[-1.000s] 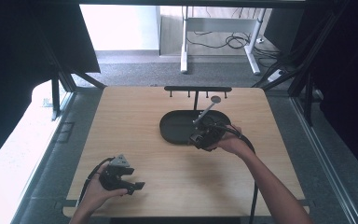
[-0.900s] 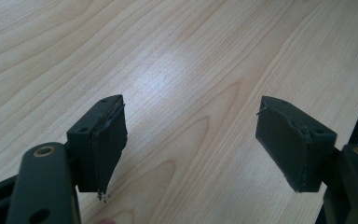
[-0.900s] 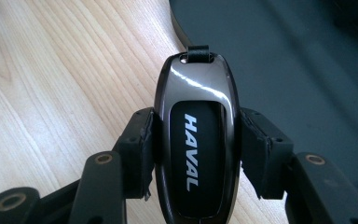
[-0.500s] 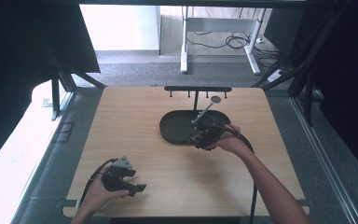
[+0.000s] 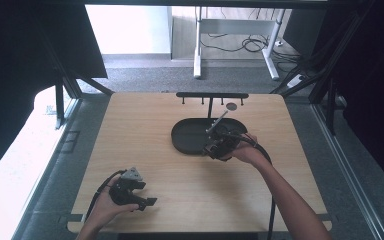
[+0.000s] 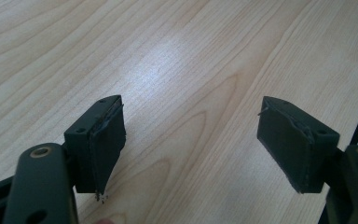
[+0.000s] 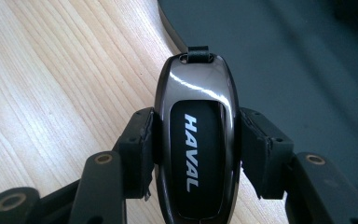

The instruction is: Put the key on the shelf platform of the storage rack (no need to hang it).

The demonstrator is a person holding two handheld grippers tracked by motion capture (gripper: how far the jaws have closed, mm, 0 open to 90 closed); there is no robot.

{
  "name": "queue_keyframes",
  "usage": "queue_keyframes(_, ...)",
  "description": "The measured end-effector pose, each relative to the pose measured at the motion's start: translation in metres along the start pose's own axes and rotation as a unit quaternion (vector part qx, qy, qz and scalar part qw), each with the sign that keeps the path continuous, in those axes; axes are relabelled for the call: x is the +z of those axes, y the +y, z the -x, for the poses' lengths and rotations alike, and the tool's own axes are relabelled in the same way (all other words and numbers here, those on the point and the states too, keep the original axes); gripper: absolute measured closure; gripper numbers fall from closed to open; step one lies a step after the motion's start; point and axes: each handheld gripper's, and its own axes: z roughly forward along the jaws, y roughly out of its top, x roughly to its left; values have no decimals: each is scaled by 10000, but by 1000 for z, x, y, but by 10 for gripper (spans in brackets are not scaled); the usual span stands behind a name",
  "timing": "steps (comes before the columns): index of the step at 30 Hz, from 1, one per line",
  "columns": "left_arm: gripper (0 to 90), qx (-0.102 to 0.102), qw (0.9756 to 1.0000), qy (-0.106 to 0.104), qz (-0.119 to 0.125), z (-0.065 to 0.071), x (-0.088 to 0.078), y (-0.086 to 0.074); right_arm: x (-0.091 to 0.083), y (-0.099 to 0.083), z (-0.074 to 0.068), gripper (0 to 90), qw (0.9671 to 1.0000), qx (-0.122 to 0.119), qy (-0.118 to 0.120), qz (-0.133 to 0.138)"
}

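Note:
A glossy dark key fob (image 7: 198, 158) marked HAVAL sits between the pads of my right gripper (image 7: 196, 128), which is shut on its two sides. The fob's looped end points toward the rim of the black oval tray (image 7: 284, 51). From above, my right gripper (image 5: 214, 149) hovers at the tray's (image 5: 187, 135) near right edge. A thin strap runs from it up to a small round tag (image 5: 231, 106). My left gripper (image 5: 146, 193) rests near the table's front left. Its jaws (image 6: 191, 140) stand wide open over bare wood with nothing between them.
A black bar rack (image 5: 211, 95) with small hooks stands on a post at the back of the tray. The wooden table (image 5: 145, 125) spreads to the left of the tray. A cable (image 5: 271, 200) trails from my right gripper along the forearm.

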Motion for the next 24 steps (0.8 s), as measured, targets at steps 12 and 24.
queue_keyframes(12,232,12,9998,-57,-170,2,5,0,7,-4,1,489,9999,36,-42,-85)
queue_keyframes(24,234,26,9994,181,-279,1,11,-1,12,-11,3,488,9999,91,35,-48)
